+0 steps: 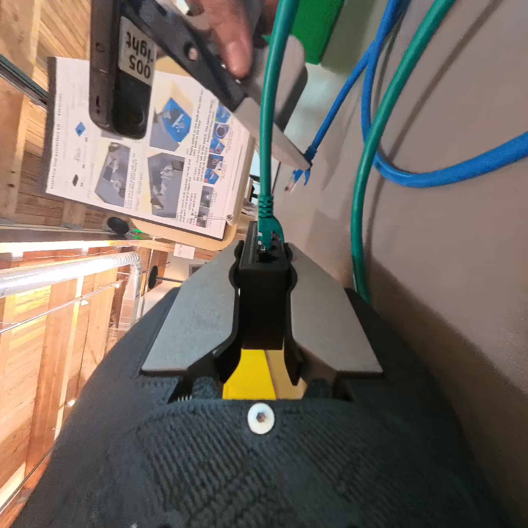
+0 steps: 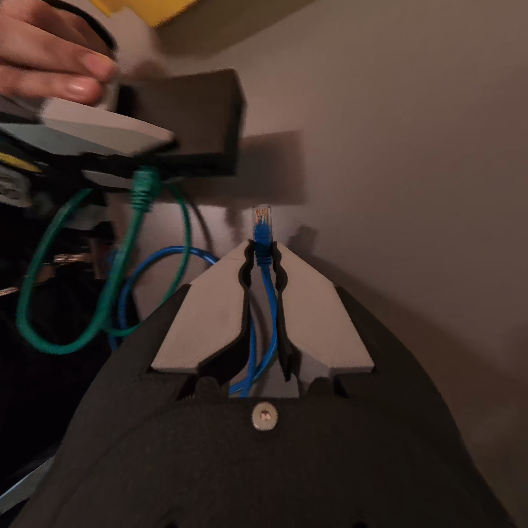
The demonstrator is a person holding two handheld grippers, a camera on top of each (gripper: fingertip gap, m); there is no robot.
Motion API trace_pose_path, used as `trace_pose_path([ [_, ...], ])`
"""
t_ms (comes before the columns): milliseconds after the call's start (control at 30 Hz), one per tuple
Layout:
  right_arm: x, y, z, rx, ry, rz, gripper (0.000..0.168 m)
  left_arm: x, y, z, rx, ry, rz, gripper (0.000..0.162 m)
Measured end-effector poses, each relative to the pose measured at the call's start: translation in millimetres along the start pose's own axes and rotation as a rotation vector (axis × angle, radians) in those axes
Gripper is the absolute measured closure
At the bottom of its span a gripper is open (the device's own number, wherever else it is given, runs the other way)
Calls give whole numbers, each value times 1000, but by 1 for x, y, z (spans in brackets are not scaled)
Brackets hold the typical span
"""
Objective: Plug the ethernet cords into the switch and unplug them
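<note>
Black and boxy, the switch (image 1: 261, 264) sits clamped between the left gripper (image 1: 262, 257) fingers, its row of ports facing away from the tool. 1 green cord (image 1: 265, 137) is plugged into a port ahead. The right gripper (image 2: 263, 250) pinches a blue cord (image 2: 264, 248) just behind its clear plug, which pokes forward past the fingertips.

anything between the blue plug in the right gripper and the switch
Nothing solid: in the right wrist view only bare grey table shows between the blue plug and the switch.
</note>
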State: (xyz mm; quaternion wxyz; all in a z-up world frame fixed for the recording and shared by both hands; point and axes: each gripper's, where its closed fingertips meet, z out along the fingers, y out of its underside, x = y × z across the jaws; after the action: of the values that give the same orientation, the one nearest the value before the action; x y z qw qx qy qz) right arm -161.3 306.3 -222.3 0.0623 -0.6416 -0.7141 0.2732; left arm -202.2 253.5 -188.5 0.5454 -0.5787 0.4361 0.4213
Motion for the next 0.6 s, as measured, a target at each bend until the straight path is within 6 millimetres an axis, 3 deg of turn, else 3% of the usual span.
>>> trace_pose_path([
  [67,17,-1,-3,22,142,-78,159,-5,-7,-3,39,-24,-10,136],
  [200,22,3,10,25,240,-250,160,-15,-17,-12,125,-43,-84,136],
  [300,23,-2,17,100,274,-347,137,-12,-23,-15,177,7,-144,136],
  [467,0,-25,-4,400,184,-410,127,-16,-22,-16,196,18,-213,136],
  [600,-30,-35,-13,503,156,-554,107,-21,-29,-21,278,72,-337,136],
])
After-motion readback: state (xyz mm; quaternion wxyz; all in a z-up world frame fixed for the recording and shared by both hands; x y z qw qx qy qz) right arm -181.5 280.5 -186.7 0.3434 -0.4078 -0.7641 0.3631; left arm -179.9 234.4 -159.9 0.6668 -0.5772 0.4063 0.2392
